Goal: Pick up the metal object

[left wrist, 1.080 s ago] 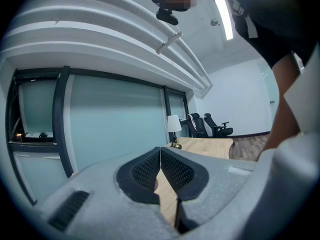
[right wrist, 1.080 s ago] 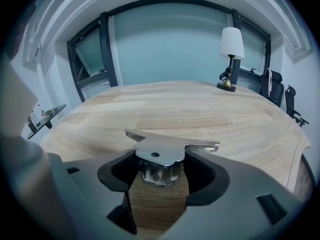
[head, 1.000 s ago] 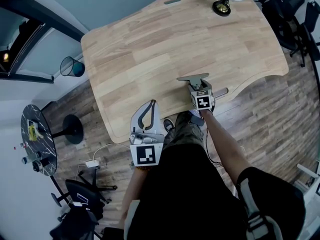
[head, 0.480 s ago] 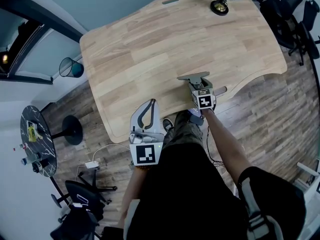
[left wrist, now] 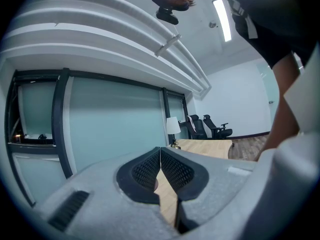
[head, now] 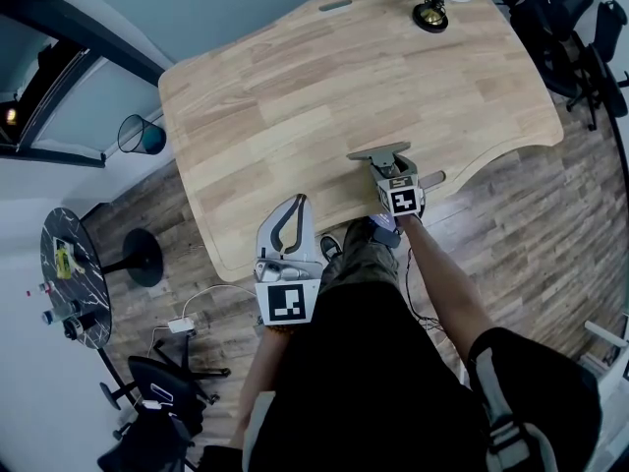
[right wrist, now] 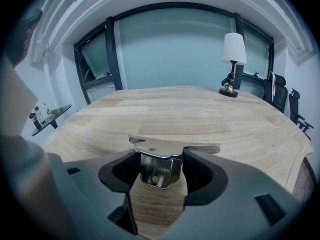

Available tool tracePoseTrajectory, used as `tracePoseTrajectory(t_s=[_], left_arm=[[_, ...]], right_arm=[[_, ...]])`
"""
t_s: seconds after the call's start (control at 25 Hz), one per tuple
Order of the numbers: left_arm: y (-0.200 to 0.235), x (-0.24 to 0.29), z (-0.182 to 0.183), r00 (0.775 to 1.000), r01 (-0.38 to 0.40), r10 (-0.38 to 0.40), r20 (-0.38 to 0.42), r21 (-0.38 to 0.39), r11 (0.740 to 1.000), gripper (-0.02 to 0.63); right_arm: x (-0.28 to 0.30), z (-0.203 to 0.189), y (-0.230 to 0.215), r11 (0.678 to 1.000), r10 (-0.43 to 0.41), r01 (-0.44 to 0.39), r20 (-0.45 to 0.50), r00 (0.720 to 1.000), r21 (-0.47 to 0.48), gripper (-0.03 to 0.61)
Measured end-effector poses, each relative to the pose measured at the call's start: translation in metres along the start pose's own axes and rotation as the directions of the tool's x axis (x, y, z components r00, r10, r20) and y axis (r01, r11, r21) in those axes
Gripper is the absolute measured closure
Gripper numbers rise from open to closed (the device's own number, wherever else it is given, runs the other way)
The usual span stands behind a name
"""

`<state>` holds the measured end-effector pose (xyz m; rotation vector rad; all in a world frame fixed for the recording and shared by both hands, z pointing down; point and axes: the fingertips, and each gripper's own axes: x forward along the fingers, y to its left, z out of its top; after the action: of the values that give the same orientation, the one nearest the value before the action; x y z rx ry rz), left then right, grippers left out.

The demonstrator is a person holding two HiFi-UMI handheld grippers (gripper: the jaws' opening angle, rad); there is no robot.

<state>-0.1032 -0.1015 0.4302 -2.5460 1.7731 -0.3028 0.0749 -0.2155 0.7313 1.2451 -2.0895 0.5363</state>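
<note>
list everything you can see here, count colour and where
table: one, light wood, centre
metal object: one, silver, near table edge, between the right gripper's jaws
lamp: one, white shade, far table edge
office chairs: several, black, beyond the table's right end
side table: one, dark, round, floor at left
waste basket: one, dark wire, left of table
left gripper: one, grey, jaws together, empty, at table's near edge
right gripper: one, grey, jaws just been closing, pads on the metal object

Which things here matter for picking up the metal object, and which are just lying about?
Job: metal object, on the wooden table.
Lying about: desk lamp; waste bin; round side table; office chairs.
</note>
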Motion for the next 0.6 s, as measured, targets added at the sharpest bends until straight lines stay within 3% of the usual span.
tracePoseTrajectory(t_s=[0.6], left_arm=[[0.005,0.001,0.009,1.0,-0.001,0.0,0.026,0.023,1.0,0.597]], right_arm=[[-0.009,0.029,0.002,1.0,0.009,-0.009,0.069,0.998,0.005,0.319]])
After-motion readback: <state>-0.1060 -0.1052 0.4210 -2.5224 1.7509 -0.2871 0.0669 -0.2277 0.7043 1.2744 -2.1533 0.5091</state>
